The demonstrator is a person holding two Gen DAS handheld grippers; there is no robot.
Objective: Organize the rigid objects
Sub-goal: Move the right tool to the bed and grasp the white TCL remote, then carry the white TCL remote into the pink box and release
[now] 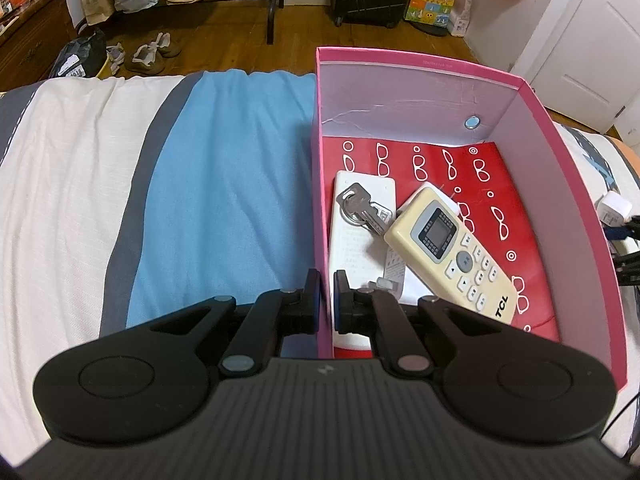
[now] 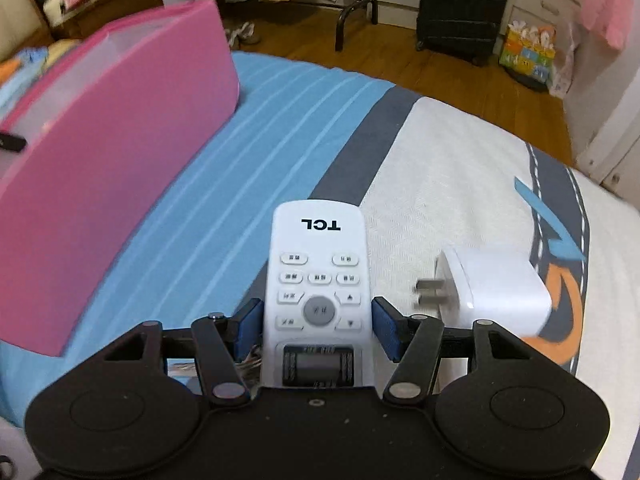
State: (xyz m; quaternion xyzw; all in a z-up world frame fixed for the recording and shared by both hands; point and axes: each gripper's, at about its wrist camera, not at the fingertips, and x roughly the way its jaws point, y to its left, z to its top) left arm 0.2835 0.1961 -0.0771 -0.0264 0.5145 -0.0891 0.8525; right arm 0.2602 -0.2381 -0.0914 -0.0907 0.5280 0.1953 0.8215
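- Your left gripper point(image 1: 327, 300) is clamped on the near left wall of the pink box point(image 1: 568, 184), one pad outside, one inside.
- Inside, a cream TCL remote point(image 1: 452, 252) lies tilted across a white flat device point(image 1: 360, 224).
- A bunch of keys point(image 1: 362, 206) rests on that white device.
- The box sits on a striped bedspread point(image 1: 160, 184).

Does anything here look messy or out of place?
Mostly tidy. A white remote and a charger lie loose on the bed outside the pink box, where a yellowed remote lies askew over the keys.
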